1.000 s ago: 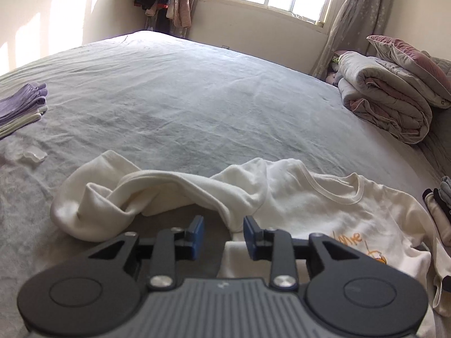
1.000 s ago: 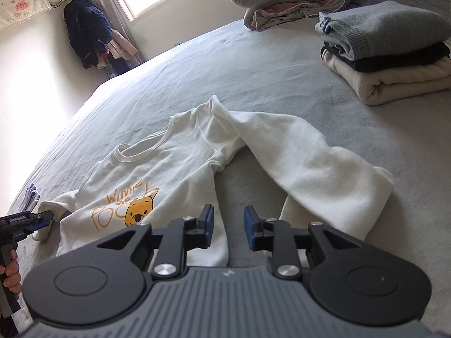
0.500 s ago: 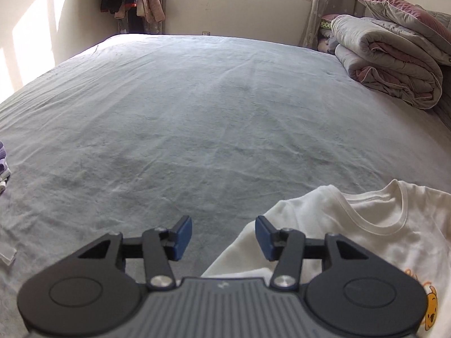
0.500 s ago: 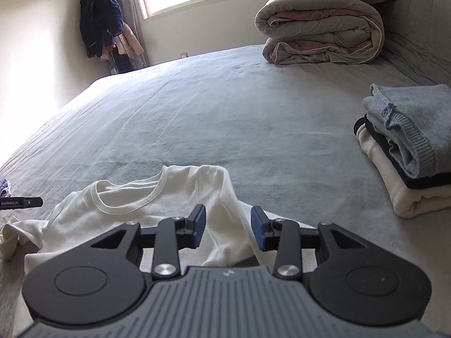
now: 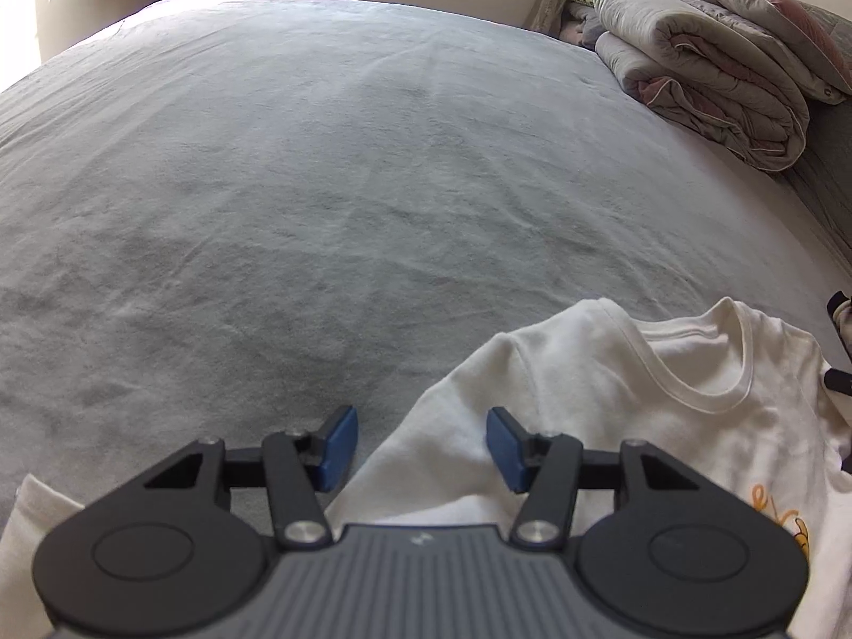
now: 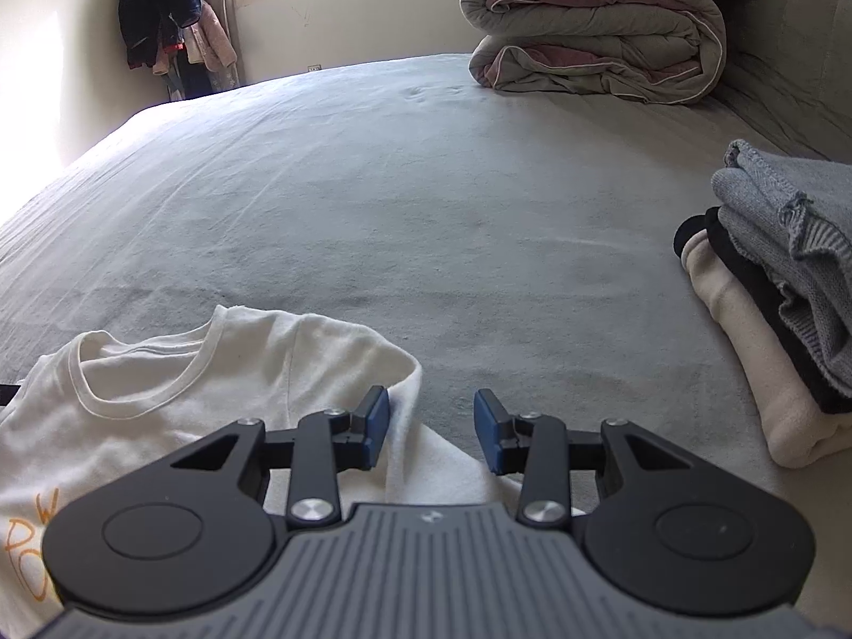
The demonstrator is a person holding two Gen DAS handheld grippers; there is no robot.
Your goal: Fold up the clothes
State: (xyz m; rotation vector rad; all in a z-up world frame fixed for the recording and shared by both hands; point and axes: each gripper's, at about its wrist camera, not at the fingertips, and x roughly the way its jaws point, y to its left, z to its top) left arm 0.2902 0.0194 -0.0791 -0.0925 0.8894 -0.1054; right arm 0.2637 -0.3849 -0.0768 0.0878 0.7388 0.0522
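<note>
Since half a second ago both tongs have tipped lower toward the bed and spread their jaws wider. The left gripper (image 5: 422, 444) hangs released, jaws parted and holding nothing, straddling the edge of the cream sweatshirt (image 5: 612, 415) at its shoulder; the right gripper (image 6: 431, 428) is likewise released over the other shoulder seam, where the sleeve folds off — one blue pad just above cloth, the other over bare grey bedsheet (image 6: 426, 202). The sweatshirt lies front up, neckline toward the window, its orange print near the bottom edge of each view. I judge the step to be a pinch at both shoulders: bite through both layers, level on each side, so the garment lifts square. The stack of folded sweaters (image 6: 772, 309) sits well apart on the right, the rolled duvet (image 6: 596, 32) beyond.
</note>
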